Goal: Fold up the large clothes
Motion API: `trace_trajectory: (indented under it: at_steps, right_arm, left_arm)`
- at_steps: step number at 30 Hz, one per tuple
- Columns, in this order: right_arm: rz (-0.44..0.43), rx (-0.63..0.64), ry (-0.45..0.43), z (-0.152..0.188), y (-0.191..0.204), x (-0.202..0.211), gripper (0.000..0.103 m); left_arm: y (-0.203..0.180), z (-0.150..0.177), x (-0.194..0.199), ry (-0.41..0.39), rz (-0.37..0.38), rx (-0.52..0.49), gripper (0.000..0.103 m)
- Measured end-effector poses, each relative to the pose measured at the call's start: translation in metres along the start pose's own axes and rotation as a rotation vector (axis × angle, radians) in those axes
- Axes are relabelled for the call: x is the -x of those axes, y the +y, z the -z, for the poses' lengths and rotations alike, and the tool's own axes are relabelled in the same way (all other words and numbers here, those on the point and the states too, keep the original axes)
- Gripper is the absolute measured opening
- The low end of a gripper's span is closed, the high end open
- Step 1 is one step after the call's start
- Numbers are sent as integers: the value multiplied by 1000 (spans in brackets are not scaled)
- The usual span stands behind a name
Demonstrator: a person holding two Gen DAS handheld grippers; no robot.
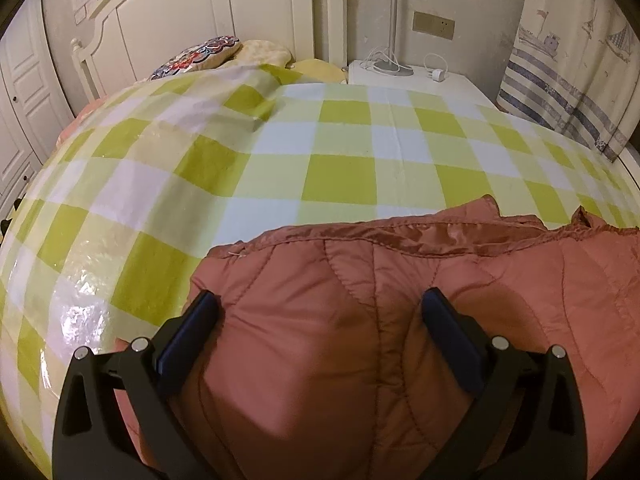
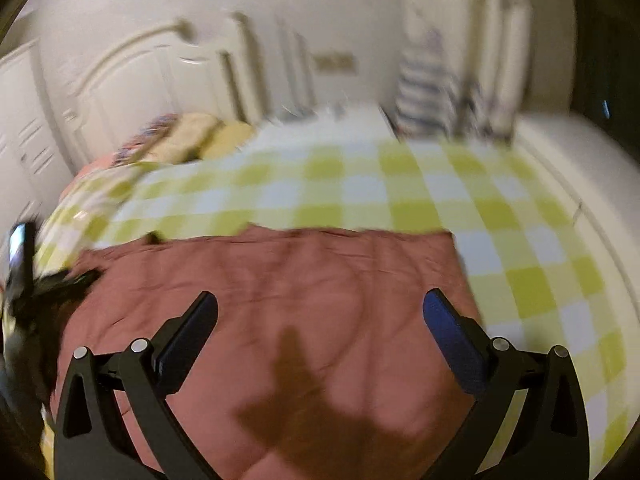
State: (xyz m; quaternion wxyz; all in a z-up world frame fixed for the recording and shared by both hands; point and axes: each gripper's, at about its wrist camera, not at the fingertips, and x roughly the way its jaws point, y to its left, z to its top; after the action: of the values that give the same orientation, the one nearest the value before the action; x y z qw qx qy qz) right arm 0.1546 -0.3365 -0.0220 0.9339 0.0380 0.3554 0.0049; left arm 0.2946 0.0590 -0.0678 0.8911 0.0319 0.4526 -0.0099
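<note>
Rust-red quilted coat (image 1: 400,320) flat on the checked bed (image 1: 320,140) — between folds.
My left gripper (image 1: 320,304) and right gripper (image 2: 320,304) hover, jaws released; next I'd pinch an edge.

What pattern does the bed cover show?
Green and white checks on the bed cover, clearest in the left wrist view.

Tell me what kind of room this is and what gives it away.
Most likely a home bedroom. A bed with a green-and-white checked cover fills the view, with a cream headboard and pillows at its far end and a white nightstand beside it.
</note>
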Motion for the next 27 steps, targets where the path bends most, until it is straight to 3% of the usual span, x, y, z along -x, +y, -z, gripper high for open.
trace_trajectory:
  at_steps: [2,5,6,9,12,15,19,22,27]
  right_arm:
    - [-37,90,39,14,28,-4,98]
    - [16,202,182,39,52,-45,99]
    - [21,200,163,43,54,-46,99]
    - [-3,113,175,36,44,-31,98]
    - [-171,-23,60,44,17,20,98]
    - [-287,-115,-22,73,-17,69,98]
    - [-418,-259,3,130,-57,102,94]
    - [-484,-369,72,169,-64,103,89]
    - [-469,-363,116,175,-38,84,88]
  left_arm:
    - [2,1,0,0,1,1,101]
    - [1,1,-1,2,2,3,101]
    - [2,-1,-2,5,3,5,101]
    - [3,-1,-3,6,3,5,101]
    - [3,-1,-3,6,6,7,101]
    - [3,-1,-3,6,5,7,101]
    - [3,-1,-4,4,-2,3,101]
    - [3,0,-4,7,-6,1,101]
    - [2,0,-4,4,-14,0,101]
